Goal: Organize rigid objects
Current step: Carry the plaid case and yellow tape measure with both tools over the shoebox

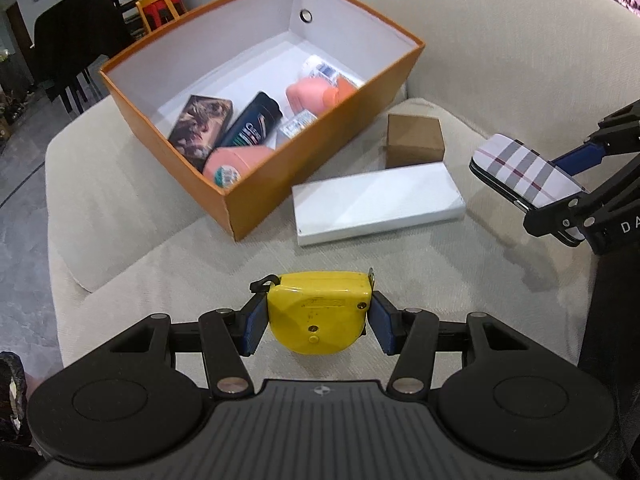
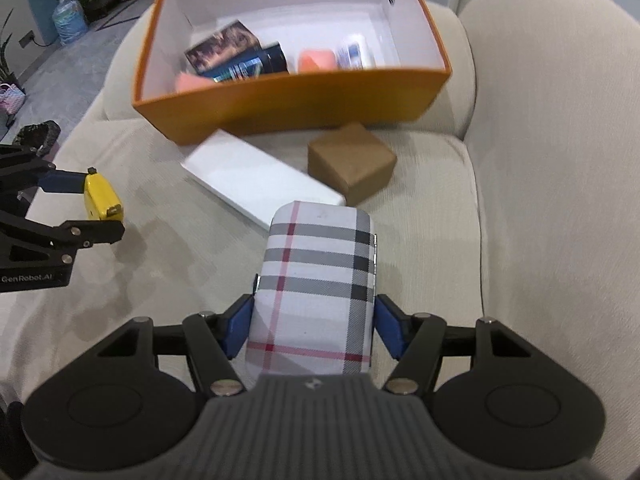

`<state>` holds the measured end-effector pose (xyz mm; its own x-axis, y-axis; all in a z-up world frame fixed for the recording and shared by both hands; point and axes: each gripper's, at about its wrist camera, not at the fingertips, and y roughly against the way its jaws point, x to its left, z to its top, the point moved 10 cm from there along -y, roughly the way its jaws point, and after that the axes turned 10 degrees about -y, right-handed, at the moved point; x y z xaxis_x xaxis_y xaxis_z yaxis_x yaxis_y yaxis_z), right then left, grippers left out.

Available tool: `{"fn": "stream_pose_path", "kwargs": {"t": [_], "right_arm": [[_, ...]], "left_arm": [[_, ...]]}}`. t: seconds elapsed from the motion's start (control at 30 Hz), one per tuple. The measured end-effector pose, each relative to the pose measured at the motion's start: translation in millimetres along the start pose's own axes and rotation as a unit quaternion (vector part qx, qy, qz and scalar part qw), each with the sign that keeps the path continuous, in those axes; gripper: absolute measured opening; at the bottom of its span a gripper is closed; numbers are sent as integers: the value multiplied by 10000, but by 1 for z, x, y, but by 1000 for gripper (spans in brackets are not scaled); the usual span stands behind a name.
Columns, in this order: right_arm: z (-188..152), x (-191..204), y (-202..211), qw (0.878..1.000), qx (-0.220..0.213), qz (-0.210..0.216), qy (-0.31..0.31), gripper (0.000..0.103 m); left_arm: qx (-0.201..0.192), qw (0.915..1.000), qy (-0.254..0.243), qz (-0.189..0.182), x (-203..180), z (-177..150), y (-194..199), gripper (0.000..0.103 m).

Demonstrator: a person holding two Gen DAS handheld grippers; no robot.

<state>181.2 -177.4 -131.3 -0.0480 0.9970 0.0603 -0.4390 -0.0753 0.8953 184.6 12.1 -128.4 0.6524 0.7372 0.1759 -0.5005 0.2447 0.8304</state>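
My left gripper [image 1: 318, 314] is shut on a yellow tape measure [image 1: 320, 312] and holds it above the beige sofa seat; it also shows in the right wrist view [image 2: 100, 198]. My right gripper [image 2: 314, 322] is shut on a plaid case [image 2: 320, 280], which also shows at the right of the left wrist view [image 1: 524, 178]. An orange box [image 1: 320, 136] stands on the seat ahead, holding several items: a dark bottle [image 1: 252, 124], pink bottles and a printed box. A white flat box [image 1: 376, 202] and a brown cardboard box [image 1: 414, 140] lie beside it.
The sofa backrest [image 1: 520, 40] rises behind and to the right. The seat edge drops to a grey floor [image 1: 24, 208] on the left. Dark chairs [image 1: 72, 44] stand farther back. A water jug [image 2: 70, 18] stands on the floor.
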Motion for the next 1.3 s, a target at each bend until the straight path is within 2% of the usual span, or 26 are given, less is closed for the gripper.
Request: {"fn": "stream_pose_path", "kwargs": {"t": [0.23, 0.5, 0.7, 0.93, 1.3], "right_arm": [[23, 11, 26, 9994, -269, 40, 197, 64], [72, 16, 34, 9977, -574, 55, 364, 64], [104, 18, 26, 9969, -660, 36, 434, 64], [135, 21, 14, 9959, -734, 22, 535, 64], [192, 28, -12, 9949, -821, -2, 592, 64]], "left_arm": [[-260, 9997, -24, 33, 9, 26, 18, 61], [-441, 9989, -40, 128, 28, 70, 21, 61], [-414, 9990, -101, 166, 41, 92, 9, 61], [-415, 9989, 44, 195, 63, 112, -4, 61], [-163, 9992, 219, 287, 99, 129, -39, 61]]}}
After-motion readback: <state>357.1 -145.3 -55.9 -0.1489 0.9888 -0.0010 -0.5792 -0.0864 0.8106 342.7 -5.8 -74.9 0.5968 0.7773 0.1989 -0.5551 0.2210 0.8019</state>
